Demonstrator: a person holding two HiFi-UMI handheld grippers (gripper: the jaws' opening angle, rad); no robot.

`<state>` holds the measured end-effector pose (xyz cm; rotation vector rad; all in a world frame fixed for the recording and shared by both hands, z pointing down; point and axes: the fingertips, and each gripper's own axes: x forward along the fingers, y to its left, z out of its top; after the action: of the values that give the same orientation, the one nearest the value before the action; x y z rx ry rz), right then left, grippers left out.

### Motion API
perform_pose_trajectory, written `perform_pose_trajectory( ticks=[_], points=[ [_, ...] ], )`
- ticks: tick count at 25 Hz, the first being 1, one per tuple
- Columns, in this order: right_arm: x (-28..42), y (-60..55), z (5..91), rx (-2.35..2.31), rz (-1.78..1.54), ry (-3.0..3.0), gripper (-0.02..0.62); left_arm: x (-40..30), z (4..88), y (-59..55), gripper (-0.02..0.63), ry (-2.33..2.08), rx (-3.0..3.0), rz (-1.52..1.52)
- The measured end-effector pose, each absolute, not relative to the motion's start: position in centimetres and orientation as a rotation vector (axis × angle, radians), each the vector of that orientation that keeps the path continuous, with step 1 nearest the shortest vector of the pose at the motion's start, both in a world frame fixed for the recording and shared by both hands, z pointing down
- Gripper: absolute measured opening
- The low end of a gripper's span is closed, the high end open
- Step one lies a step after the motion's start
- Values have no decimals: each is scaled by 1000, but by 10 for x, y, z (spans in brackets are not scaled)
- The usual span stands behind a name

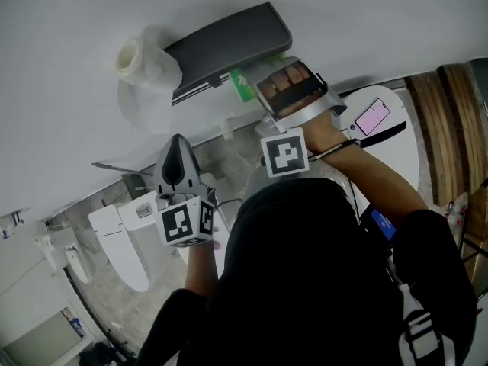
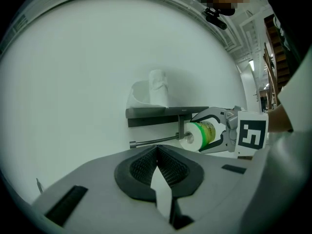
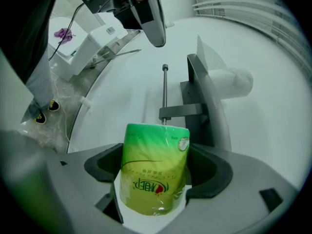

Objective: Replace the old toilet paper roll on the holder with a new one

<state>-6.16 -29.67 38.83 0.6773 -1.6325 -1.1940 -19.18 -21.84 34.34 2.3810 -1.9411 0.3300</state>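
The right gripper (image 2: 215,132) clasped the glossy, green-wrapped cylindrical new roll (image 3: 154,175) just beside the grey holder's (image 1: 229,40) slim metal rod (image 3: 165,89). Nearer, the left gripper's (image 2: 157,164) ribbed pads (image 2: 143,165) were pressed together, empty.

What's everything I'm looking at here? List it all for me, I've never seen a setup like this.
wall: one, white, behind everything
holder: one, dark grey, fixed to the wall
rod: one, metal, sticking out under the holder, bare
white roll: one, white, standing on top of the holder
green roll: one, green wrapper, held in front of the rod
toilets: at least two, white, on the floor by the wall
phone: one, pink screen, on a white lid at the right
left claw: one, grey, shut and empty, below the holder
right claw: one, grey, shut on the green roll
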Motion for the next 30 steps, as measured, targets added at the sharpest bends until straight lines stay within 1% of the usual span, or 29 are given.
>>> perform_pose_trajectory(
  ticks=[8, 12, 15, 18, 25, 30],
  points=[
    [-77, -296, 388, 671, -1193, -1651, 408, -196, 342, -219, 20, -1947, 2377, 335],
    [-81, -296, 387, 673, -1187, -1656, 408, -196, 346, -216, 20, -1931, 2335, 387],
    [-82, -297, 387, 677, -1187, -1652, 408, -193, 344, -219, 20, -1939, 2358, 346],
    [-82, -298, 387, 674, -1192, -1639, 408, -192, 350, -219, 20, -1921, 2336, 392],
    [-82, -293, 386, 677, -1208, -1665, 408, -179, 348, -224, 20, -1907, 2376, 345],
    [-78, -284, 383, 686, -1188, -1727, 408, -165, 359, -225, 20, -1834, 2374, 432]
  ],
)
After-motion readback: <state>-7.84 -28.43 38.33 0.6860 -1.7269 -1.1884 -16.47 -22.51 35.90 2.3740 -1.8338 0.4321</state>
